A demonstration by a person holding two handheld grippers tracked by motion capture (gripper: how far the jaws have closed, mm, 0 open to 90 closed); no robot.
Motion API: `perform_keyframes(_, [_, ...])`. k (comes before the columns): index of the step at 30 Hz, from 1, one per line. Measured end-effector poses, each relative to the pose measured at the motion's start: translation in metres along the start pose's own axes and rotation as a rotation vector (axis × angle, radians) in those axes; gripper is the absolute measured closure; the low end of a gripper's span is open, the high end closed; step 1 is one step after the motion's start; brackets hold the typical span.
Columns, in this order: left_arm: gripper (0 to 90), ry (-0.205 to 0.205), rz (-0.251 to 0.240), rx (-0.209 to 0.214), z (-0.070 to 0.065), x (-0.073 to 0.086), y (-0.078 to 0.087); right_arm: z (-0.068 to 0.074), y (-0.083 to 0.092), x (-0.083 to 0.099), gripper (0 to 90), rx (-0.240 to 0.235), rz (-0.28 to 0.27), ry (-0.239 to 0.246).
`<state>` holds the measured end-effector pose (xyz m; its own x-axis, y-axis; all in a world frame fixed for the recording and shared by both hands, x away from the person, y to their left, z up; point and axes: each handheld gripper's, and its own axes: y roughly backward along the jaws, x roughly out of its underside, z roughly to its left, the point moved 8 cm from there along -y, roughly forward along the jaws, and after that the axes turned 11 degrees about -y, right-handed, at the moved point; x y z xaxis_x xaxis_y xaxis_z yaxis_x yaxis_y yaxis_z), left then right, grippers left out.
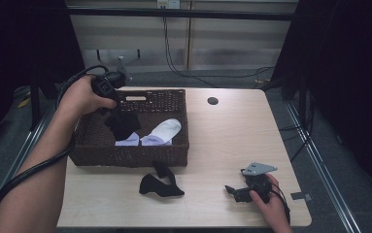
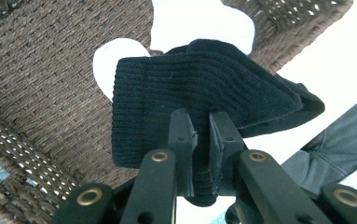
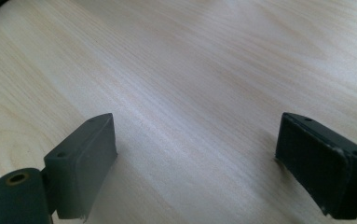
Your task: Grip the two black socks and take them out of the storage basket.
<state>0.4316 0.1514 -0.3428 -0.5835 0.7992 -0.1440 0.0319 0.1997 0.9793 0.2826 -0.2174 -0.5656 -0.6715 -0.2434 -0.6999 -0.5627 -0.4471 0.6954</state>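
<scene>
- Left gripper [image 1: 117, 108] fingers [image 2: 181, 140] clamping a black ribbed sock [image 2: 199, 88], hanging over the brown wicker basket [image 1: 130, 155]; white socks [image 1: 166, 130] lying inside.
- Right gripper [image 1: 237, 193] fingers [image 3: 85, 158] resting apart on the wooden desk [image 1: 222, 136]; another black sock [image 1: 160, 185] waiting there, likely next.

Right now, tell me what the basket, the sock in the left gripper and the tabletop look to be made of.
Basket: woven brown fibre, perhaps wicker or paper cord; the plaited strands show, matt. Black sock, pinched in the left gripper: ribbed knit fabric, soft and matt. Table: pale wood or wood-look laminate; fine grain lines, smooth with a slight sheen.
</scene>
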Motion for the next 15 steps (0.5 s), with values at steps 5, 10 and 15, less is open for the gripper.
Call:
perform_keyframes(5, [81.0,-0.01,0.002,-0.016,-0.004,0.001,0.011,0.0,0.0,0.0,11.5,0.0,0.0,0.0])
perform_keyframes(10, [80.9,-0.021,0.013,-0.026,-0.01,0.004,0.017,0.0,0.0,0.0,11.5,0.0,0.0,0.0])
perform_keyframes(15, [81.0,-0.033,0.018,-0.03,-0.018,0.006,0.02,0.0,0.0,0.0,11.5,0.0,0.0,0.0])
